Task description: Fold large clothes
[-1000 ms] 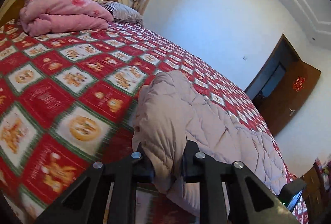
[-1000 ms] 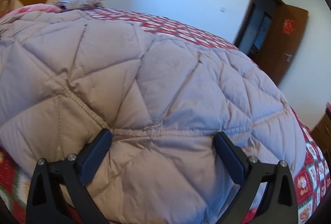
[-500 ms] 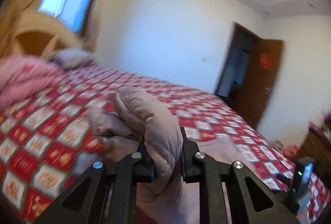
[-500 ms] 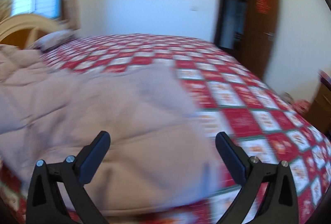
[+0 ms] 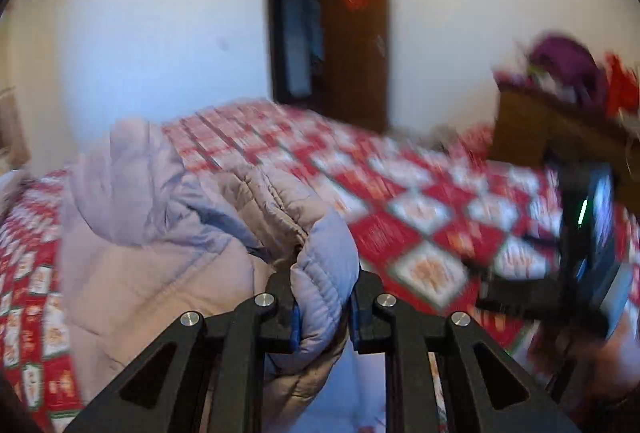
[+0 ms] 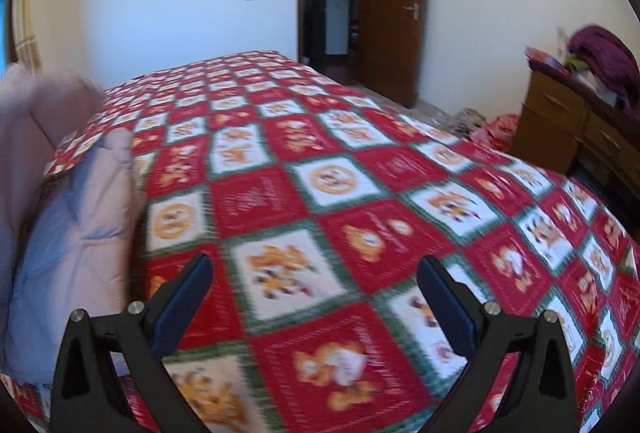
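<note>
Left wrist view: left gripper (image 5: pixel 322 307) pinching a padded edge of quilted coat (image 5: pixel 168 245), lifted above bed (image 5: pixel 420 225), mid-fold. Right gripper (image 6: pixel 314 297) spread wide, holding nothing, coat at far left. Next: lay held edge across, then smooth flat.

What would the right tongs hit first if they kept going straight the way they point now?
Most likely the bedspread. The right tongs stand open and empty, aimed down at its bare checks; the coat lies off to the left, outside that line. Depth is hard to judge.
</note>
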Motion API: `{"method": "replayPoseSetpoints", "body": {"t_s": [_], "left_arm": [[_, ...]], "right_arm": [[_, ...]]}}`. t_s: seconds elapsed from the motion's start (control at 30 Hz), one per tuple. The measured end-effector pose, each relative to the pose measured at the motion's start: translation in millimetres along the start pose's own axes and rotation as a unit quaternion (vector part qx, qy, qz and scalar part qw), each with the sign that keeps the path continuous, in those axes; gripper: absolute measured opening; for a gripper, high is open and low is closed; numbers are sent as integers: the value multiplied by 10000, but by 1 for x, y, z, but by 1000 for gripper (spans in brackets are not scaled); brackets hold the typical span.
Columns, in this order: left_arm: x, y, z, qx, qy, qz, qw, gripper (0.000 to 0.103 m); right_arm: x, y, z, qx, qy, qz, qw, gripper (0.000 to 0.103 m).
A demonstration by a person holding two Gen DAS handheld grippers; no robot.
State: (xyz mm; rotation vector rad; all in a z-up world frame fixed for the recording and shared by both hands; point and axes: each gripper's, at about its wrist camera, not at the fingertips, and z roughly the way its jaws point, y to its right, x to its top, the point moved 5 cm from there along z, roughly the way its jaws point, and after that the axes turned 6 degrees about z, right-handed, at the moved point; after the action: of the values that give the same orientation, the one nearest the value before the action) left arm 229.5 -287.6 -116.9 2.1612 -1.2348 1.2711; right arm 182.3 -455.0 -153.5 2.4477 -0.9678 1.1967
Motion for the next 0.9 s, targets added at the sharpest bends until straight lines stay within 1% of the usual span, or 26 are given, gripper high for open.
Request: {"method": "replayPoseSetpoints", "body": {"t_s": [0.07, 0.13, 0.17, 0.2, 0.27, 0.33, 0.37, 0.4, 0.47, 0.5, 0.57, 0.63, 0.67, 0.7, 0.73, 0.77, 0.8, 0.83, 0.87, 0.9], "left_arm": [[-17, 18, 16, 0, -180, 282, 9994, 18], [-25, 31, 17, 171, -170, 607, 9979, 21], [-25, 36, 15, 169, -158, 705, 9972, 31], [-23, 41, 10, 130, -149, 810, 9965, 47], [-14, 48, -3, 213, -94, 1001, 9947, 64], [-1, 58, -28, 352, 233, 1240, 9914, 72], [5, 61, -38, 353, 363, 1301, 9902, 83], [11, 59, -51, 378, 520, 1311, 9893, 91], [20, 43, -75, 591, 844, 1230, 9870, 92], [21, 29, -82, 775, 913, 1157, 9860, 92], [21, -22, -89, 1408, 866, 827, 9828, 93], [14, -89, -85, 2102, 590, 280, 9755, 94], [10, -118, -81, 2348, 467, 1, 9709, 94], [3, -149, -76, 2588, 330, -313, 9649, 94], [-7, -193, -67, 2936, 116, -779, 9527, 94], [-18, -225, -60, 3103, -40, -1156, 9436, 94], [-24, -246, -52, 3148, -163, -1448, 9379, 94], [-35, -277, -41, 3248, -330, -1891, 9261, 94], [-40, -293, -33, 3289, -374, -2122, 9194, 94], [-43, -304, -21, 3238, -410, -2327, 9162, 94]], "right_arm": [[-1, 12, 6, -9, -45, 109, 9999, 103], [-3, 20, 11, -15, -92, 157, 9998, 103], [-4, 22, 13, -21, -114, 171, 9998, 103], [-5, 23, 16, -23, -127, 184, 9997, 103], [-6, 27, 21, -25, -168, 216, 9996, 103], [-6, 28, 24, -23, -188, 241, 9995, 103], [-6, 28, 25, -28, -189, 250, 9995, 103], [-7, 28, 26, -27, -193, 246, 9995, 103], [-6, 29, 25, -59, -181, 222, 9996, 103], [-6, 28, 25, -72, -178, 205, 9996, 103], [-2, 28, 23, -68, -161, 180, 9997, 103], [4, 24, 20, -44, -148, 162, 9998, 103], [10, 20, 19, 4, -161, 140, 9998, 103], [14, 16, 18, 49, -167, 124, 9998, 103], [21, 8, 16, 124, -161, 94, 9997, 103], [30, -2, 13, 188, -144, 49, 9997, 103], [36, -9, 11, 245, -131, 20, 9996, 103], [44, -21, 8, 362, -120, -13, 9993, 101], [56, -37, 4, 493, -102, -82, 9987, 98], [62, -47, 1, 529, -77, -149, 9985, 97]]}}
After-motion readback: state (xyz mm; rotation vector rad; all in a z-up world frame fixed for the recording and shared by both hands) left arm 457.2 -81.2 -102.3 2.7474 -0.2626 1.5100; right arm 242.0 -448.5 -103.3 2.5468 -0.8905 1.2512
